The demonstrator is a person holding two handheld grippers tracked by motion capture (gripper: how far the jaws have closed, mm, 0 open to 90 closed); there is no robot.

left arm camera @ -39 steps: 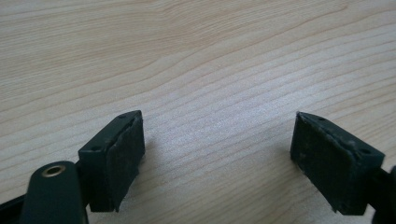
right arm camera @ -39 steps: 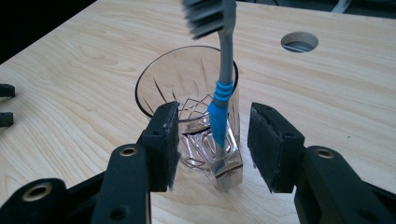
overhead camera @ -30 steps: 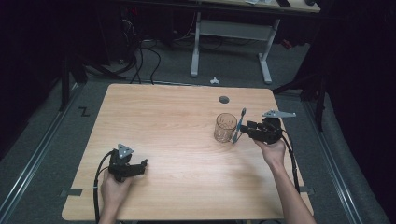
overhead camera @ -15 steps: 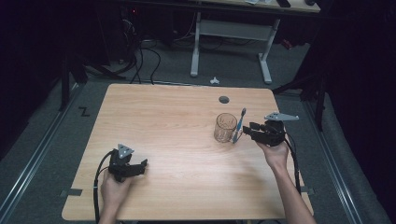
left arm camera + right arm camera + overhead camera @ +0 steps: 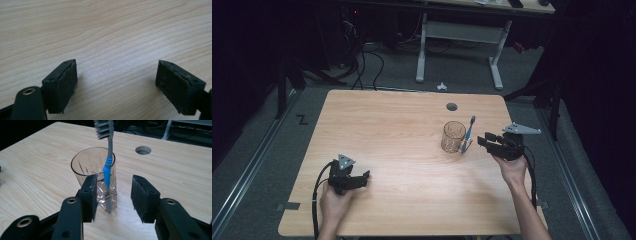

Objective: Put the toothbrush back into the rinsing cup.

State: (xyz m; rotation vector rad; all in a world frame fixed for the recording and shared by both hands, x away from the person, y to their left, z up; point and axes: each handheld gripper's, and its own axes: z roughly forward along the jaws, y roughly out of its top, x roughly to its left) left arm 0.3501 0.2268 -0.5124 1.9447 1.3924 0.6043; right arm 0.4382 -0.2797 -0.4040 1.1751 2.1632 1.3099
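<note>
Nearest the person, at the front left of the wooden worktop (image 5: 402, 150), the left gripper (image 5: 357, 178) rests low over the wood in the person's left hand (image 5: 332, 202), its cable looping back toward the front edge. In the left gripper view its fingers (image 5: 65, 82) stand spread wide apart with nothing but bare wood grain between them. Farther in and over on the right side, the right hand (image 5: 512, 170) holds the right gripper (image 5: 482, 141) roughly level, pointing left toward a clear glass tumbler (image 5: 453, 136), with the grey three-cornered plate riding on top of it. The right gripper view shows its fingers (image 5: 90, 195) parted, neither pad pressing on anything; the near base of the tumbler (image 5: 100, 180) and the lower end of a toothbrush (image 5: 107, 170) show between and just ahead of them. The toothbrush stands outside the glass, its foot on the worktop just beside the tumbler's base, its grey and blue handle leaning against the rim and its bristled head rising above the rim. From the high view the toothbrush (image 5: 468, 134) shows on the tumbler's right side, the side facing the right gripper, tilted slightly. The tumbler stands upright on the right half of the worktop, well apart from the left gripper. Beyond it, near the far edge, a round cable hole (image 5: 451, 106) is cut through the wood. Past the worktop, on the dark floor, lie black cables (image 5: 362, 60) and stands the white frame of another desk (image 5: 462, 35).
</note>
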